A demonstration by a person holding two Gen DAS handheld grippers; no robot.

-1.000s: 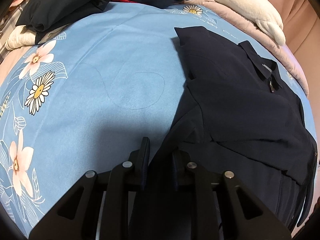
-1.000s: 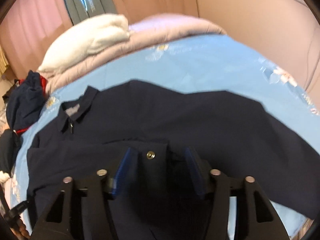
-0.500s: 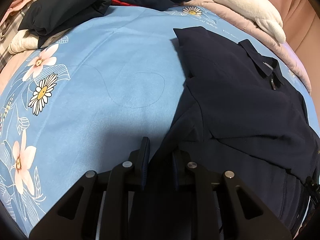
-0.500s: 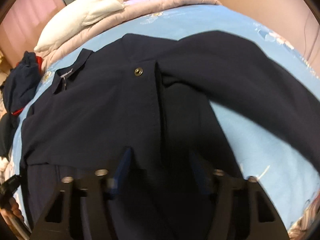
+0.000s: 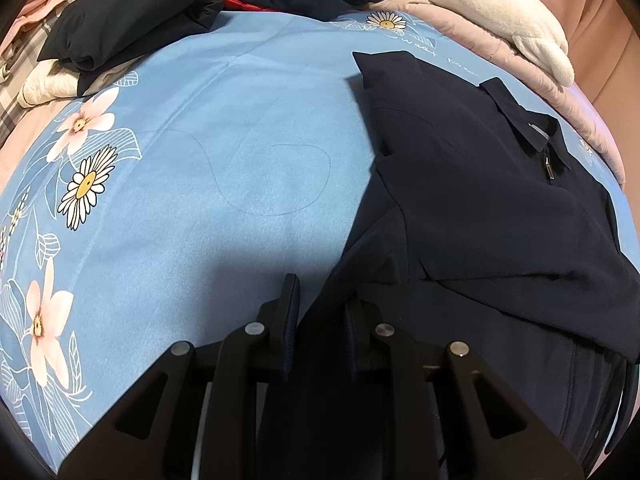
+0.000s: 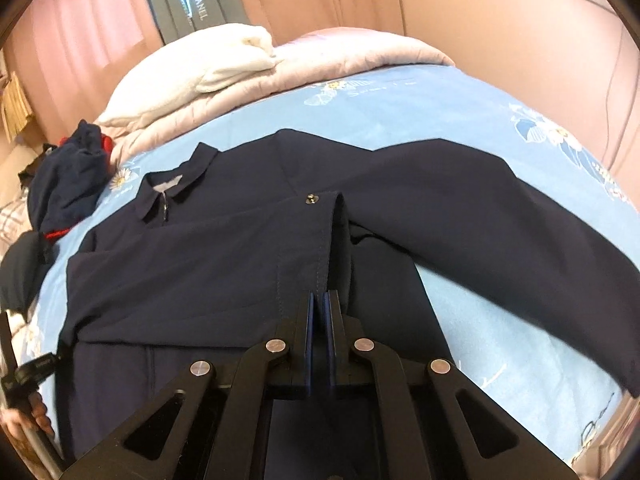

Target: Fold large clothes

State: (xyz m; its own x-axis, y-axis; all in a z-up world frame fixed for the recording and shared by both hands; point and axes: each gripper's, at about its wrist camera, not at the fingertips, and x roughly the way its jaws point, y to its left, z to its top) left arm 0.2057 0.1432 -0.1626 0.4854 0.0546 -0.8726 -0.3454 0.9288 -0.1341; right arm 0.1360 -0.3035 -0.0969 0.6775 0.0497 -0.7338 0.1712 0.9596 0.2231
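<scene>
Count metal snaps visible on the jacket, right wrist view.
1: a metal snap on the jacket, at the folded flap just ahead of the right gripper. More may be hidden under folds.

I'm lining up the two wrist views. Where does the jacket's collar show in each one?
Left wrist: collar upper right, zip pull just below it, near the pink quilt.
Right wrist: collar left of centre, well beyond the right tongs.
Shared landmark: the white pillow on the pink quilt behind the collar.
</scene>
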